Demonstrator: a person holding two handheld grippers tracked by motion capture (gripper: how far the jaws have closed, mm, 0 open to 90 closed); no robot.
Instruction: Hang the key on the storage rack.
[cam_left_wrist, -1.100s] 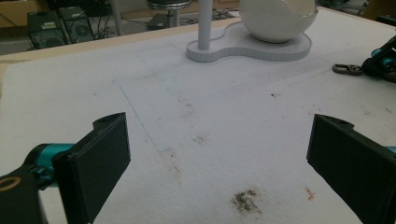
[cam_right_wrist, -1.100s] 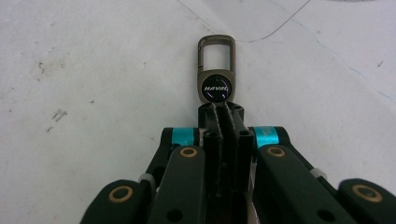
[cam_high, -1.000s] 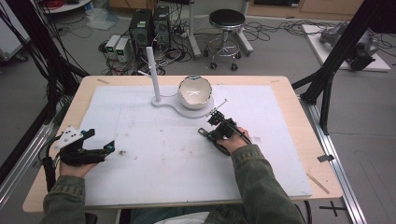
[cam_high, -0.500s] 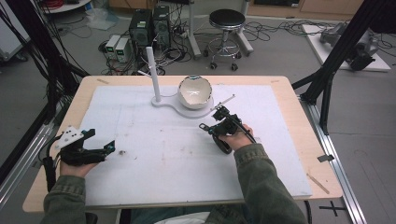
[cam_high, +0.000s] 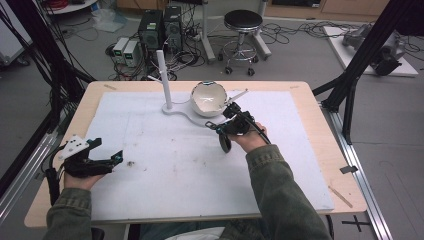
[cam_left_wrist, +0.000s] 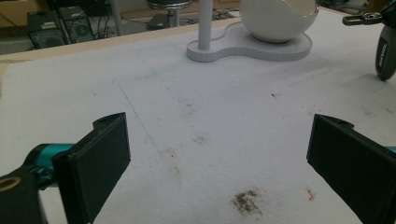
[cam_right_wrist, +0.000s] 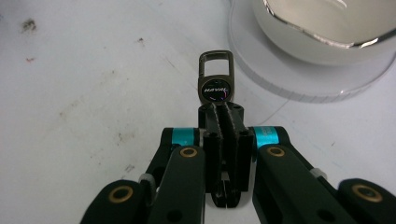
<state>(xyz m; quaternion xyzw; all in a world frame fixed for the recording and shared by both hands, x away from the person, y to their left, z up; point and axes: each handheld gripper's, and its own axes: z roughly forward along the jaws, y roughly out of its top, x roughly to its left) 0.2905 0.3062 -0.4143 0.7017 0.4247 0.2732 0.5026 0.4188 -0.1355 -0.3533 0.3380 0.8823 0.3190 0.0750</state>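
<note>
My right gripper (cam_high: 224, 133) hangs over the mat just in front of the white stand, shut on a black key fob (cam_high: 225, 143) that dangles below it. In the right gripper view its jaws press together on the fob (cam_right_wrist: 215, 87), which carries a round logo and a metal loop pointing toward the stand. The left gripper view catches the same fob (cam_left_wrist: 385, 55) hanging at the right edge. My left gripper (cam_high: 113, 159) rests at the left of the mat, open (cam_left_wrist: 219, 154), with nothing between its jaws. The stand (cam_high: 176, 108) has an upright post (cam_high: 164, 77) and an egg-shaped white bowl (cam_high: 208, 98).
A white mat (cam_high: 165, 190) with small brown stains covers most of the wooden table (cam_high: 320, 130). Black frame poles stand at both sides. A stool and electronics boxes sit on the floor beyond the far edge.
The right gripper has risen with the key fob, which now hangs above the mat. The left gripper has stayed where it was.
</note>
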